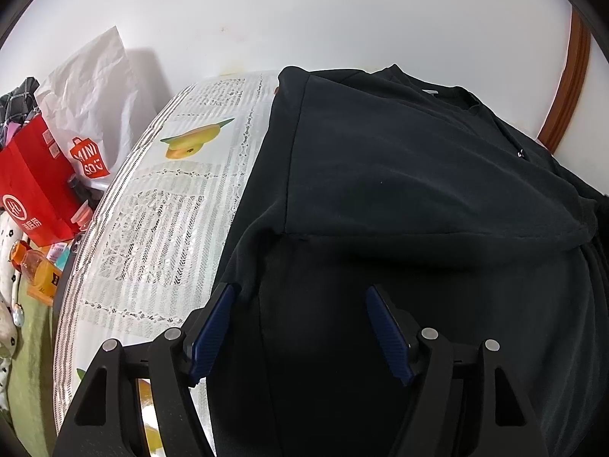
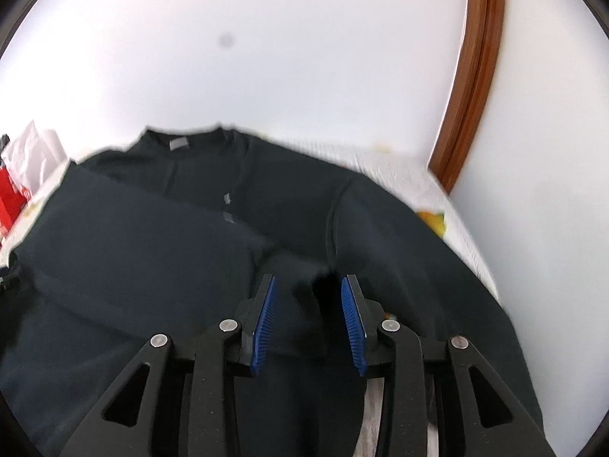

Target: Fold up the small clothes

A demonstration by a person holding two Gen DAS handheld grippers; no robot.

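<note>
Meanwhile, a black shirt [image 2: 160,236] lies ahead of both grippers on the counter [image 1: 160,205], collar farthest; right gripper [image 2: 308,285] half-open astride a fold, left gripper [image 1: 300,293] wide, empty.

We find the left gripper [image 1: 300,289] angled downward, jaws wide apart. The right gripper [image 2: 308,280] also tilts downward, jaws narrower, pads not pressing.
</note>
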